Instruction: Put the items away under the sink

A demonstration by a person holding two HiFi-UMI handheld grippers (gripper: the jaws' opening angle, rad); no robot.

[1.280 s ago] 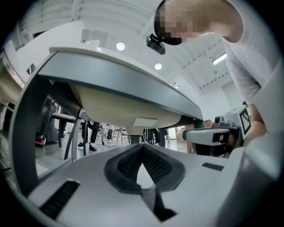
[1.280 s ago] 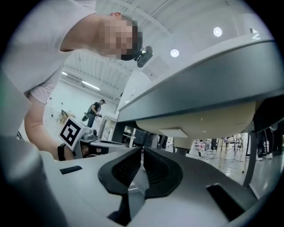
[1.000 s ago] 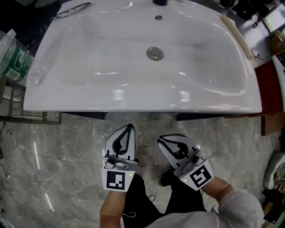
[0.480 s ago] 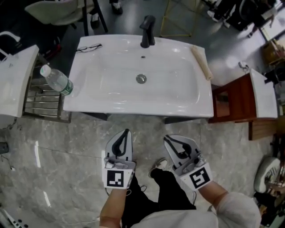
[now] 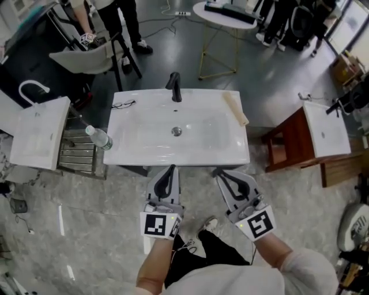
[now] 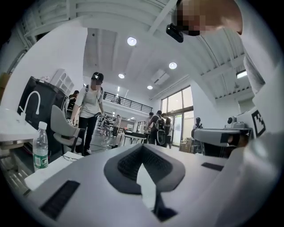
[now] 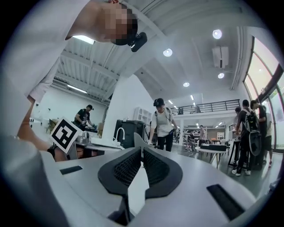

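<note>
Head view from above: a grey chair [image 5: 85, 57] is standing behind the white sink [image 5: 173, 158], a round table [image 5: 226, 12] is standing further back, and people [image 5: 124, 23] are standing around both. A smaller white basin [image 5: 37, 138] is sitting at the left, with a slatted metal rack [image 5: 78, 152] filling the gap between it and the sink; at the right a wooden stand [image 5: 288, 144] is carrying another white basin [image 5: 326, 129]. The left gripper [image 5: 169, 168] and the right gripper [image 5: 218, 171] are pointing towards the sink side by side, their tips showing just below its front rim, with the wearer's dark trouser legs [image 5: 196, 253] showing beneath them. Both pairs of tongs are pressed together, and each gripper view is showing nothing pinched between the ribbed dark pads. The task's things are lying on or beside the sink. A clear water bottle [image 5: 99, 138] with a green label is standing at the sink's left edge, at the corner of the rack. A pair of spectacles [image 5: 123, 104] is lying on the rear left rim. A pale beige roll [image 5: 235, 108] is lying along the right rim. A black faucet [image 5: 174, 86] is rising from the middle of the back rim, in line with the drain [image 5: 177, 131]. The sink is standing on a grey veined stone floor [image 5: 86, 230], which is giving way to darker flooring behind it; the gripper views are showing a tall white hall with round ceiling lights, large windows and an upper gallery
</note>
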